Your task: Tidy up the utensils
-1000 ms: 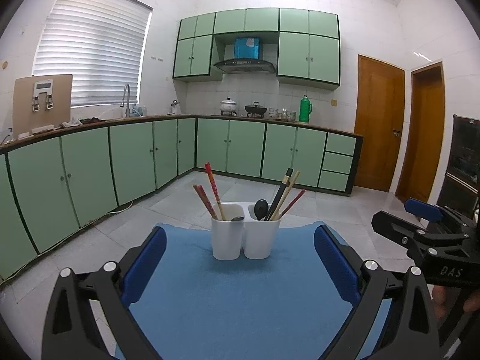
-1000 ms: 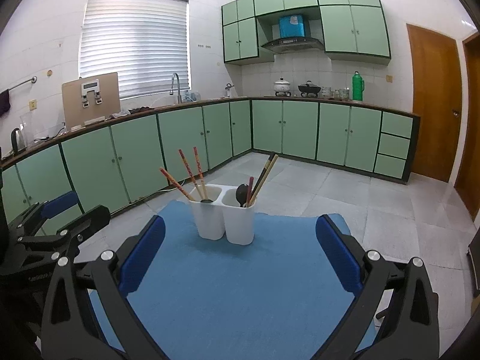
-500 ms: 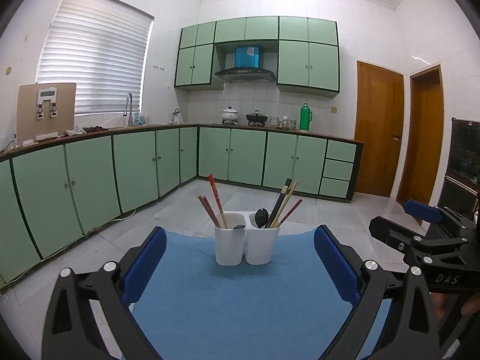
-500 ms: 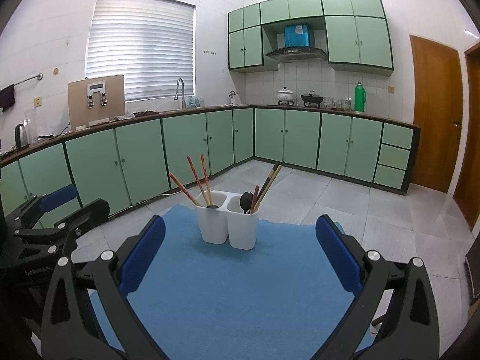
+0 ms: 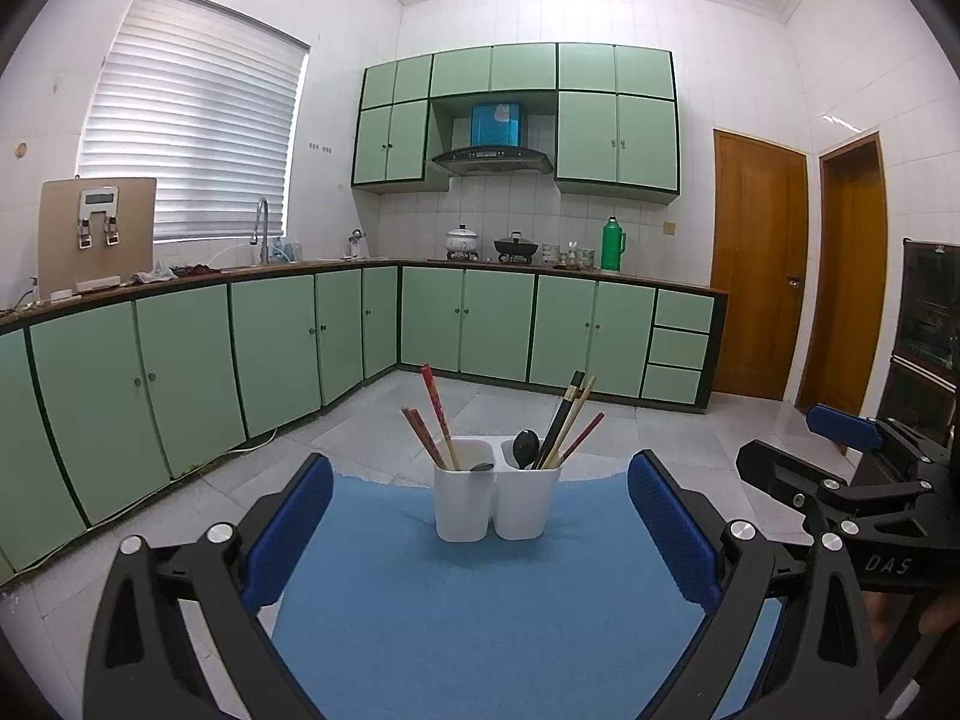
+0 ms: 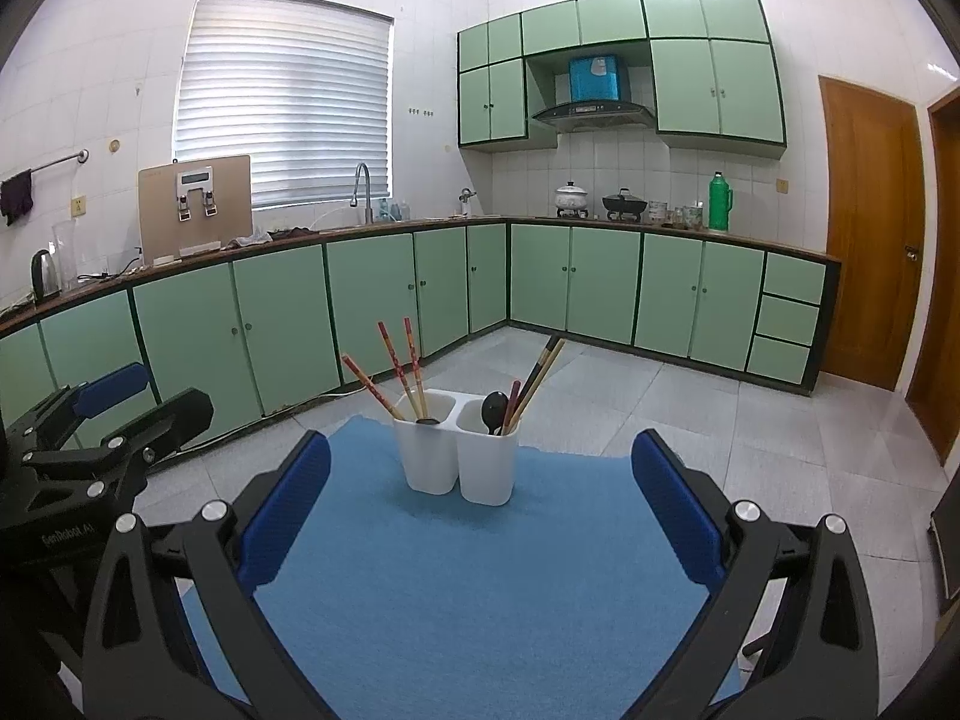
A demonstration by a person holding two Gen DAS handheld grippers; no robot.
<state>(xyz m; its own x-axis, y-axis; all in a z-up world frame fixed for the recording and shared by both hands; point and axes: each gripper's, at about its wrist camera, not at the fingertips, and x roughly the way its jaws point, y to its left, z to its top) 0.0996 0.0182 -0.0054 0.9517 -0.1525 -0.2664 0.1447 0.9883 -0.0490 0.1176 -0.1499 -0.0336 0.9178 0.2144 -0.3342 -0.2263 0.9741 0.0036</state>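
A white two-compartment utensil holder (image 5: 497, 504) (image 6: 459, 459) stands upright at the far end of a blue mat (image 5: 480, 618) (image 6: 480, 588). Its left compartment holds red chopsticks (image 5: 433, 420) (image 6: 396, 366) and a spoon lying low. Its right compartment holds a black spoon (image 5: 526, 449) (image 6: 495, 411) and dark, wooden and red chopsticks (image 5: 570, 414) (image 6: 540, 375). My left gripper (image 5: 480, 534) is open and empty, well short of the holder. My right gripper (image 6: 480, 516) is open and empty too. Each gripper shows at the edge of the other's view.
The mat lies on a table over a grey tiled floor (image 6: 690, 408). Green cabinets (image 5: 270, 348) run along the left and back walls. Wooden doors (image 5: 759, 264) are at the right. A dark cabinet (image 5: 930, 324) stands at the far right.
Both grippers have drawn back and tilted up a little, so the holder sits lower and smaller in both views. Nothing was grasped or let go.
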